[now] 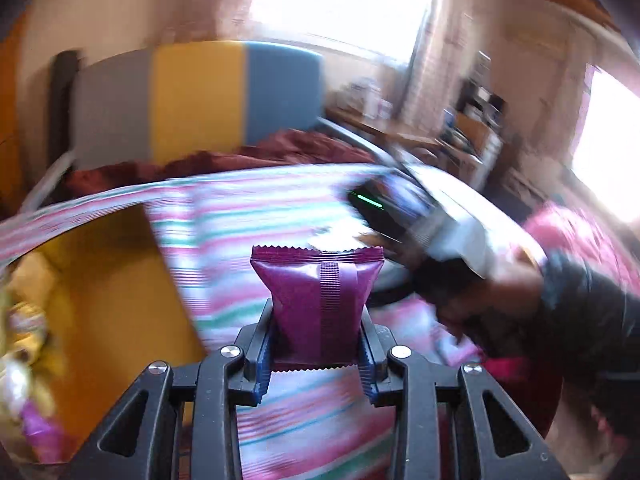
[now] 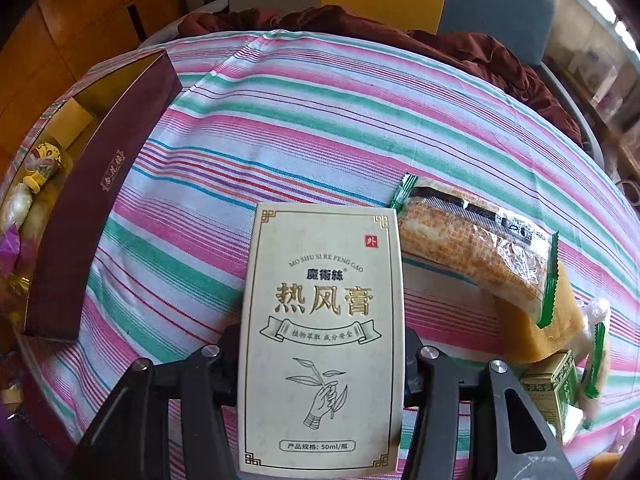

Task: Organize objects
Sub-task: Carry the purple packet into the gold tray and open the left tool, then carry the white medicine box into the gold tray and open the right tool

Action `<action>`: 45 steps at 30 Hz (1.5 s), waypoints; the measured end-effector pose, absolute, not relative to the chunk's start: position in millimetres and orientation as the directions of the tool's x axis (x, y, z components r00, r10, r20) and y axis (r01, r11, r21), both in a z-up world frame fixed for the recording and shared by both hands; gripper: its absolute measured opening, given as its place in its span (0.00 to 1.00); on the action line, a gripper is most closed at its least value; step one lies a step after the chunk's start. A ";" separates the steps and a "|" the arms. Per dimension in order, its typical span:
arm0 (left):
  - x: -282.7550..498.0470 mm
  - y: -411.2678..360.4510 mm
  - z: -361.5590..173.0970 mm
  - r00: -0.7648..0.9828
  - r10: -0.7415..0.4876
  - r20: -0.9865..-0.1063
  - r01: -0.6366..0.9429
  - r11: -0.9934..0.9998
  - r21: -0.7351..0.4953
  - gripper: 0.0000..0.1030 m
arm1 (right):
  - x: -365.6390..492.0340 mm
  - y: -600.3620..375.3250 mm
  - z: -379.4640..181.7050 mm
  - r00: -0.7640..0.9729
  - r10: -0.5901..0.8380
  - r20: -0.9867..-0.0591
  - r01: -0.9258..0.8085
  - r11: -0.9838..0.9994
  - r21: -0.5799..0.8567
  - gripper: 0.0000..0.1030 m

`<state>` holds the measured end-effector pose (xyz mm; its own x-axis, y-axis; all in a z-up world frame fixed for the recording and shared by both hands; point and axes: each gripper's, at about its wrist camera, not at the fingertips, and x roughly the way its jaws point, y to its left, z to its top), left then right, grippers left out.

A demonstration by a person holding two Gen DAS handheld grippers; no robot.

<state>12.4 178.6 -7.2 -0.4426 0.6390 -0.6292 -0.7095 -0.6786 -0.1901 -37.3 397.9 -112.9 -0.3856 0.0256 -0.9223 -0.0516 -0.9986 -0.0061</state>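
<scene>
Both hand-held grippers pinching: left (image 1: 316,354) a purple packet (image 1: 318,300) (background blurred), right (image 2: 320,364) a fingertip-hiding white box (image 2: 320,336).

Striped tablecloth (image 2: 320,120), maroon blanket (image 2: 500,64), colour-blocked chair back (image 1: 200,96).

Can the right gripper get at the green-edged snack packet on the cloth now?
Probably not yet. The right gripper is shut on the cream ointment box, so its jaws are full. The green-edged snack packet lies uncovered just right of it on the striped cloth.
</scene>
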 end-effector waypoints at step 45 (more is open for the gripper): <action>-66.8 -6.3 -53.2 -0.608 0.115 -0.785 -0.127 -0.991 -0.047 0.39 | -41.4 394.5 -112.3 -0.393 0.064 -0.918 -0.042 -0.998 -0.052 0.53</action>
<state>-66.8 -6.3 -53.2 -0.6084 0.1150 -0.7853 -0.1266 -0.9908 -0.0470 -41.4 394.5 -112.3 -0.3925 0.0640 -0.9175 -0.0423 -0.9978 -0.0515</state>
